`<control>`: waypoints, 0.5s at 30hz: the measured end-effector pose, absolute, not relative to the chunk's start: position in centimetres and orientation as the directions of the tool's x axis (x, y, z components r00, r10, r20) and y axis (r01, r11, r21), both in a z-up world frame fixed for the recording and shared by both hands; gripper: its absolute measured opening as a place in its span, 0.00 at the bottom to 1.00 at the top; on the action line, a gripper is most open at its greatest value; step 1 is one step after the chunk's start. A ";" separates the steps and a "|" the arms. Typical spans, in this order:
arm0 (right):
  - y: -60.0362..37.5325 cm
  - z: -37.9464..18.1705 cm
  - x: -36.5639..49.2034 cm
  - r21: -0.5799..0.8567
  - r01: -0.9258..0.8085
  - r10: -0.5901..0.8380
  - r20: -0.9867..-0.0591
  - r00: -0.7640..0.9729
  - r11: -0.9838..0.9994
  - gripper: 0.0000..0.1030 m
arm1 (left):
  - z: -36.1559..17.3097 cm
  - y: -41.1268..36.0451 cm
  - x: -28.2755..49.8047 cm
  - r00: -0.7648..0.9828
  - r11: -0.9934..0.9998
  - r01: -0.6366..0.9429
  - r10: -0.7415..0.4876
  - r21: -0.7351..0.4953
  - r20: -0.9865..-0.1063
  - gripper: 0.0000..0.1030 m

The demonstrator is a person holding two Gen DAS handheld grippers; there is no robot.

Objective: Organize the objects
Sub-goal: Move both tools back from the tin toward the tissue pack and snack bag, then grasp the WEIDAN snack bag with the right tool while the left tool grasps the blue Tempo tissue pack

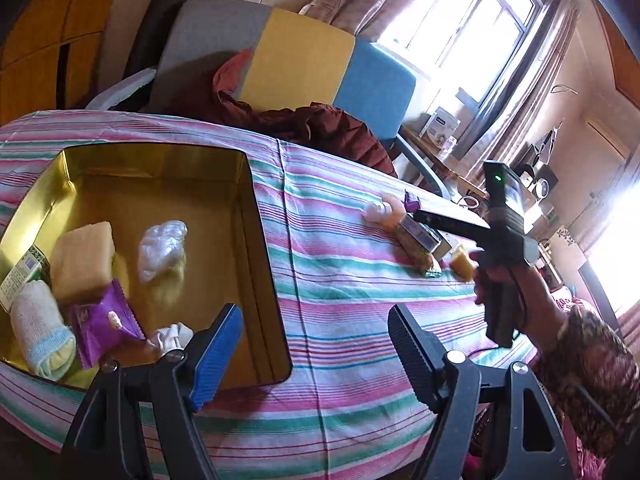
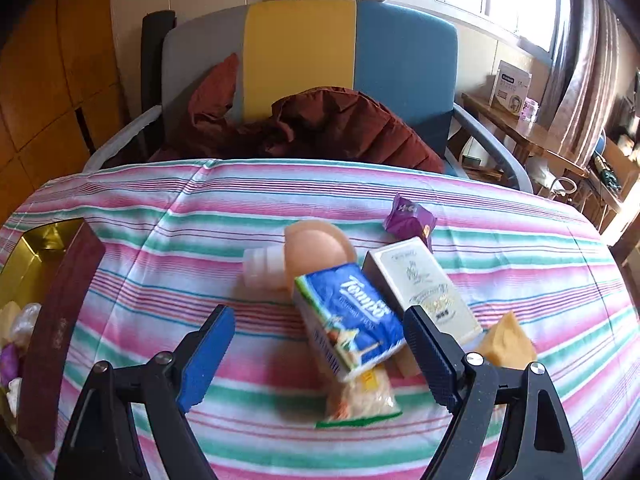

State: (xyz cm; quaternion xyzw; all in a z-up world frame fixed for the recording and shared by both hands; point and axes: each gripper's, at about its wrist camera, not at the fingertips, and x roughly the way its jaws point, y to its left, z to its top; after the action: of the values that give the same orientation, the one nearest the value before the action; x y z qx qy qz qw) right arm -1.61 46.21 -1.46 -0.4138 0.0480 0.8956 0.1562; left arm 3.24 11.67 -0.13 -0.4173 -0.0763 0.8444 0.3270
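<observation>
A gold tin box (image 1: 256, 240) on the striped cloth holds a yellow sponge (image 1: 82, 262), a rolled towel (image 1: 38, 328), a purple packet (image 1: 106, 322) and a clear plastic wad (image 1: 160, 246). My left gripper (image 1: 316, 344) hangs open and empty over the box's right rim. My right gripper (image 2: 320, 348) is open above a loose pile, with nothing gripped: a blue tissue pack (image 2: 352, 316), a cream box (image 2: 424, 284), a peach bottle (image 2: 308, 252), a purple packet (image 2: 410, 216), a snack bag (image 2: 360, 400) and a yellow sponge piece (image 2: 506, 340). In the left wrist view the right gripper's body (image 1: 506, 232) hovers over that pile.
The tin box's dark red side (image 2: 56, 336) is at the left edge of the right wrist view. Behind the table stands a grey, yellow and blue chair (image 2: 304, 60) with a dark red jacket (image 2: 336, 128). A wooden side table (image 2: 532, 136) with a carton stands right.
</observation>
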 end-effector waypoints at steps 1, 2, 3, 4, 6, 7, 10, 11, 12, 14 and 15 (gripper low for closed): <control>46.5 -1.9 -2.3 -0.053 -0.314 0.239 -0.770 -0.592 -0.948 0.84 | -0.2 11.8 3.4 -0.432 -0.772 -0.490 0.618 -0.405 -0.657 0.74; 47.0 -2.4 -3.0 -0.069 -0.315 0.246 -0.787 -0.566 -0.947 0.84 | -0.2 11.9 3.6 -0.429 -0.774 -0.489 0.615 -0.402 -0.662 0.74; 47.3 -3.0 -3.5 -0.080 -0.319 0.252 -0.801 -0.544 -0.944 0.84 | -0.2 12.0 3.6 -0.428 -0.777 -0.490 0.610 -0.396 -0.667 0.74; 47.6 -3.6 -3.8 -0.071 -0.313 0.237 -0.813 -0.532 -0.947 0.84 | -0.2 12.2 3.6 -0.427 -0.777 -0.494 0.608 -0.390 -0.670 0.74; 47.3 -3.9 -3.8 -0.095 -0.271 0.233 -0.808 -0.541 -0.958 0.84 | -0.1 12.5 3.8 -0.429 -0.778 -0.500 0.605 -0.381 -0.671 0.74; 46.7 -3.9 -3.5 -0.104 -0.239 0.221 -0.812 -0.540 -0.965 0.84 | -0.1 12.4 3.8 -0.431 -0.779 -0.502 0.602 -0.377 -0.672 0.74; 44.3 -3.7 -1.9 -0.065 -0.118 0.120 -0.825 -0.552 -0.991 0.85 | -0.1 13.1 3.7 -0.422 -0.775 -0.509 0.603 -0.374 -0.677 0.74; 43.4 -3.5 -1.1 -0.059 -0.088 0.098 -0.821 -0.563 -0.994 0.85 | -0.2 13.2 3.6 -0.417 -0.774 -0.511 0.604 -0.375 -0.679 0.74; 42.7 -3.2 -0.4 -0.038 -0.059 0.064 -0.821 -0.568 -0.998 0.85 | -0.2 13.4 3.7 -0.413 -0.772 -0.514 0.605 -0.375 -0.680 0.74; 42.0 -2.7 1.2 0.025 -0.020 -0.008 -0.811 -0.585 -0.999 0.84 | -0.5 13.9 3.7 -0.399 -0.767 -0.521 0.607 -0.376 -0.687 0.74; 42.0 -2.4 1.8 0.051 -0.016 -0.032 -0.805 -0.593 -0.999 0.84 | -0.7 14.1 3.7 -0.391 -0.765 -0.523 0.608 -0.377 -0.691 0.74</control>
State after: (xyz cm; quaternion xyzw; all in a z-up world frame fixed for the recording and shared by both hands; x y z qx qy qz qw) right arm 1.76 42.02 -2.38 -0.4512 0.0266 0.8920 -0.0044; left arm 3.75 14.11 -0.68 -0.4351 -0.0489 0.8325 0.3394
